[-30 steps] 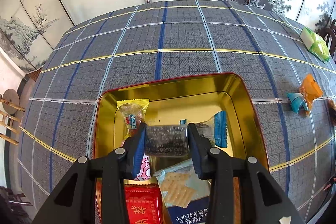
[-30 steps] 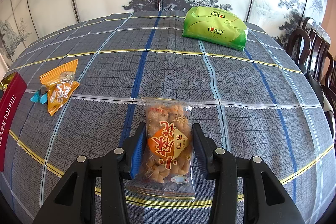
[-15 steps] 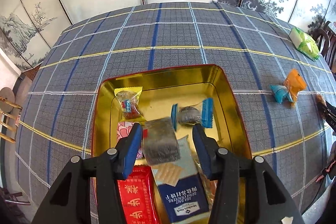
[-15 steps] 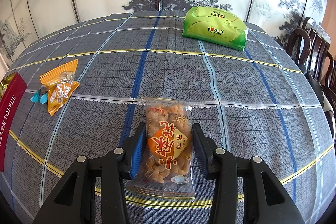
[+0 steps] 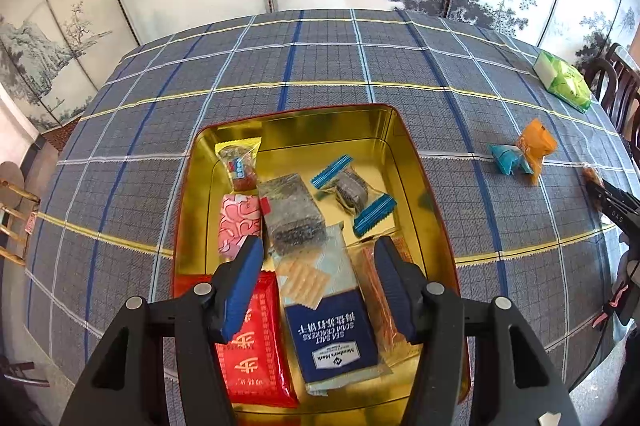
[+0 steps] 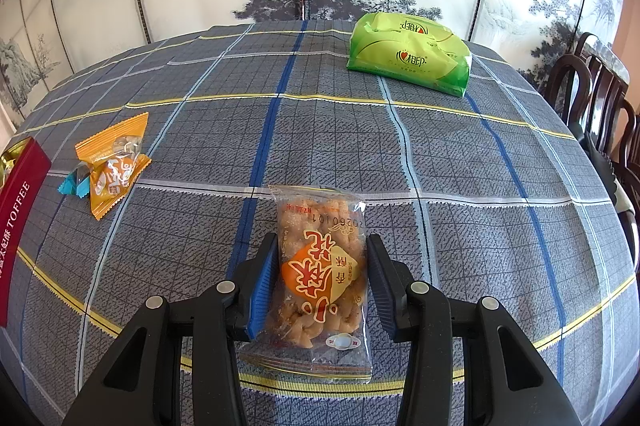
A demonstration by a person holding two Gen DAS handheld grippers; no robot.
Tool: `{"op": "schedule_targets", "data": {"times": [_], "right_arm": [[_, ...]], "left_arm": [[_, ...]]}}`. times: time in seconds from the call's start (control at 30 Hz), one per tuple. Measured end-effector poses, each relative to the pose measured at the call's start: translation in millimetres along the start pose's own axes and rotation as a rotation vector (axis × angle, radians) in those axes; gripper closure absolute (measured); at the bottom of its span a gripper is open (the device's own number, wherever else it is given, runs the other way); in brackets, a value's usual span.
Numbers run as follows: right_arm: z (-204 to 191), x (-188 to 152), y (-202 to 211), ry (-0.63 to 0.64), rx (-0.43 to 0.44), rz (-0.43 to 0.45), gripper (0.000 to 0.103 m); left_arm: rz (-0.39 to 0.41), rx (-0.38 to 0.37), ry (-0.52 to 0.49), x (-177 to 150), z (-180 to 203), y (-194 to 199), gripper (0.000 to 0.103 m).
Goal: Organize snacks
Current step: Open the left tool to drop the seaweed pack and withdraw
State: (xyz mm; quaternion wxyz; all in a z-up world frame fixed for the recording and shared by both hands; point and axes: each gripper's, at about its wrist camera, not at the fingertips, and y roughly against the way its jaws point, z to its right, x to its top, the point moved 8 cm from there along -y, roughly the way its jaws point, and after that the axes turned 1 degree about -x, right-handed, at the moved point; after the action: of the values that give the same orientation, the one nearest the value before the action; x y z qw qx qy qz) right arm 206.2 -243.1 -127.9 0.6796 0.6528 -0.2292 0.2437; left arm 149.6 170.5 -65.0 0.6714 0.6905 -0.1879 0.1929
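A gold tin [image 5: 404,146] with a red rim holds several snack packets. Among them lies a dark sesame bar [image 5: 290,214], free of any grip. Above the tin's near end hangs my left gripper [image 5: 318,250]; its jaws are opening and nothing is between them, and a blue cracker packet [image 5: 328,330] shows below. My right gripper [image 6: 322,246] is shut on a clear packet of fried dough twists [image 6: 320,266], which rests on the checked tablecloth. The left wrist view catches that gripper [image 5: 608,194] at its right edge.
An orange packet [image 6: 114,166] and a teal candy [image 6: 74,182] lie between the tin's red side [image 6: 20,194] and the right gripper. A green tissue pack [image 6: 408,58] sits far back. Dark chairs [image 6: 600,94] stand past the table's right edge.
The left gripper opened and let go of the dark sesame bar, which now lies in the tin; the gripper drew back and slightly up. The right gripper and its packet stayed still.
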Motion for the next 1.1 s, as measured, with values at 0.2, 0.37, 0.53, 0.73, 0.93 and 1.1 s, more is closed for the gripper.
{"op": "schedule_targets", "data": {"times": [0.2,0.37,0.53,0.73,0.93,1.1], "right_arm": [[1,1,-2,-0.007,-0.005,-0.003,0.055],[3,2,-3,-0.013,-0.005,-0.011,0.054],[3,1,-3,-0.007,-0.008,-0.013,0.054],[-1,1,-2,0.000,-0.015,-0.027,0.061],[-4,-2,1,-0.009,-0.024,-0.043,0.061],[-10,-5,7,0.000,-0.038,-0.049,0.061]], "left_arm": [[-0.007,-0.002,0.020,-11,-5,6,0.048],[-0.004,-0.002,0.030,-20,-9,12,0.048],[0.018,0.015,0.027,-24,-15,23,0.047],[0.037,0.019,0.045,-24,-21,31,0.040],[0.044,0.018,0.067,-28,-28,34,0.033],[0.053,0.029,0.094,-31,-38,38,0.032]]}}
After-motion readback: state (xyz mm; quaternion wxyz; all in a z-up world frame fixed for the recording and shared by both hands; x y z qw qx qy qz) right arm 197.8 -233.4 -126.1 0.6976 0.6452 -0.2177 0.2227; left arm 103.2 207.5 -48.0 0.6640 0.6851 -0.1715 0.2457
